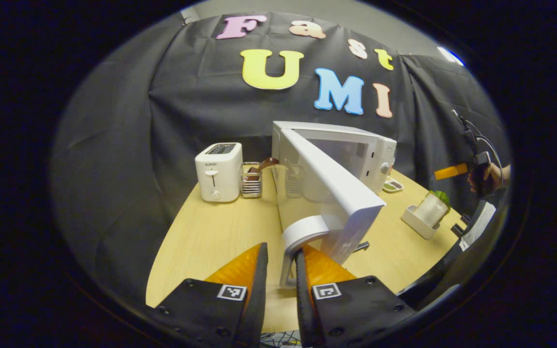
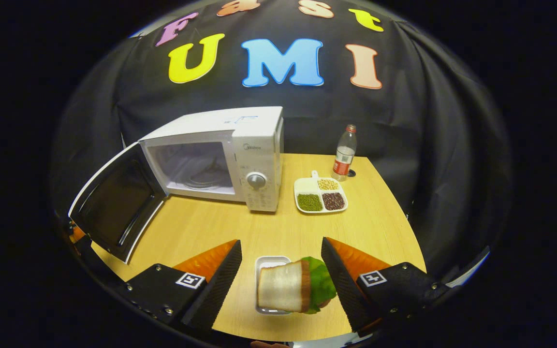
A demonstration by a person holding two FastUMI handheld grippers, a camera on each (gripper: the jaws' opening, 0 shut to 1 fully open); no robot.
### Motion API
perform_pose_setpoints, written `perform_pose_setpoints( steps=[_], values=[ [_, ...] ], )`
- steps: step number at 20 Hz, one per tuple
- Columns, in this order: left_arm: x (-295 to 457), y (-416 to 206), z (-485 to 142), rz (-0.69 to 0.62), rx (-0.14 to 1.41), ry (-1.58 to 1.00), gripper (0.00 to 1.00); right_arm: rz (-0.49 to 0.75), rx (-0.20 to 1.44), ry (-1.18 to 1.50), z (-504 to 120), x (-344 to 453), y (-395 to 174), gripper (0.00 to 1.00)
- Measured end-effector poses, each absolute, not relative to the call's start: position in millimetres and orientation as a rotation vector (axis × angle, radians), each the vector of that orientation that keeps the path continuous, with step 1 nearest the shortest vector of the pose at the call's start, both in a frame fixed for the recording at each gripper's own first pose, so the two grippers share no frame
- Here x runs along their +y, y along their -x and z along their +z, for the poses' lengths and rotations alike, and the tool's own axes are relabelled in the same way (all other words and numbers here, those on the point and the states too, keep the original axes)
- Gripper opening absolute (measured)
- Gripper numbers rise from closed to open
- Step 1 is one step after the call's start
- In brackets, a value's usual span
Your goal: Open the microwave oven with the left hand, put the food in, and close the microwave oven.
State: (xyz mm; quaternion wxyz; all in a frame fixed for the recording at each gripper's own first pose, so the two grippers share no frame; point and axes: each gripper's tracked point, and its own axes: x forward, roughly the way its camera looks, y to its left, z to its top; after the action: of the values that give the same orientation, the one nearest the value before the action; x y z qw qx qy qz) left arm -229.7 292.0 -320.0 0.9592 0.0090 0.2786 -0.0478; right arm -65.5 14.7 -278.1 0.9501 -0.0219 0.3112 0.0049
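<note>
The white microwave (image 2: 259, 145) stands on the wooden table (image 2: 278, 232) with its door (image 2: 114, 203) swung wide open and its cavity empty. In the left gripper view the door (image 1: 327, 193) runs edge-on toward me. Its white handle (image 1: 302, 234) sits between the fingers of my left gripper (image 1: 281, 253); the right finger touches it, and a thin gap shows at the left finger. The food, a sandwich (image 2: 290, 292) of bread and lettuce, lies on a small white tray (image 2: 271, 263). My right gripper (image 2: 281, 244) stands open around it, its fingers clear of both sides.
A white toaster (image 1: 218, 171) and a wire rack (image 1: 251, 180) stand left of the microwave. A sectioned dish of beans (image 2: 321, 195) and a plastic bottle (image 2: 344, 153) sit to its right. Bare tabletop lies in front of the oven opening.
</note>
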Motion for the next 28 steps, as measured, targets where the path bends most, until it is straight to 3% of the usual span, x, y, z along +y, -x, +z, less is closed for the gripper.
perform_pose_setpoints(
  steps=[1,2,4,5,7,9,12,15,19,20,22,23,24,28],
  values=[
    [297.0,236.1,-315.0,-0.060,0.559,-0.019,0.41,0.007,0.662,0.040,-285.7,4.1,72.2,1.00],
    [298.3,241.7,-305.4,-0.029,0.545,-0.018,0.60,0.005,0.691,0.031,-293.5,-4.0,77.8,1.00],
    [299.4,253.8,-271.9,0.054,0.487,-0.011,0.84,0.017,0.741,-0.013,-309.1,-11.1,84.4,1.00],
    [296.3,259.6,-250.0,0.093,0.449,-0.005,0.92,0.024,0.761,-0.035,-316.2,-13.6,87.2,1.00],
    [284.9,260.8,-207.1,0.156,0.365,-0.003,0.92,0.040,0.801,-0.076,-331.2,-17.1,90.5,1.00],
    [260.7,244.7,-158.1,0.179,0.262,-0.006,0.97,0.063,0.838,-0.128,-344.3,-18.7,90.7,1.00],
    [201.8,205.3,-104.2,0.119,0.143,0.012,0.98,0.099,0.898,-0.225,-364.1,-19.2,88.7,1.00],
    [144.7,150.8,-92.5,0.039,0.100,-0.010,0.98,0.151,0.945,-0.320,-378.8,-15.5,86.0,0.98],
    [76.4,110.6,-89.6,-0.031,0.105,-0.027,0.98,0.234,0.974,-0.447,-381.7,-4.1,82.7,0.77],
    [63.7,104.7,-88.2,-0.038,0.107,-0.037,0.98,0.263,0.981,-0.485,-377.8,0.0,81.9,0.66],
    [43.8,95.9,-86.5,-0.048,0.110,-0.054,0.97,0.311,0.995,-0.528,-377.5,2.6,81.5,0.36],
    [35.9,92.4,-85.5,-0.048,0.110,-0.061,0.97,0.312,0.997,-0.549,-376.7,-0.6,82.2,0.37],
    [29.3,87.9,-83.9,-0.050,0.111,-0.062,0.98,0.316,1.002,-0.572,-374.9,-0.4,79.5,0.23],
    [12.2,77.2,-76.1,-0.075,0.106,-0.062,0.94,0.319,0.954,-0.643,-356.0,-4.4,64.3,0.23]
  ],
)
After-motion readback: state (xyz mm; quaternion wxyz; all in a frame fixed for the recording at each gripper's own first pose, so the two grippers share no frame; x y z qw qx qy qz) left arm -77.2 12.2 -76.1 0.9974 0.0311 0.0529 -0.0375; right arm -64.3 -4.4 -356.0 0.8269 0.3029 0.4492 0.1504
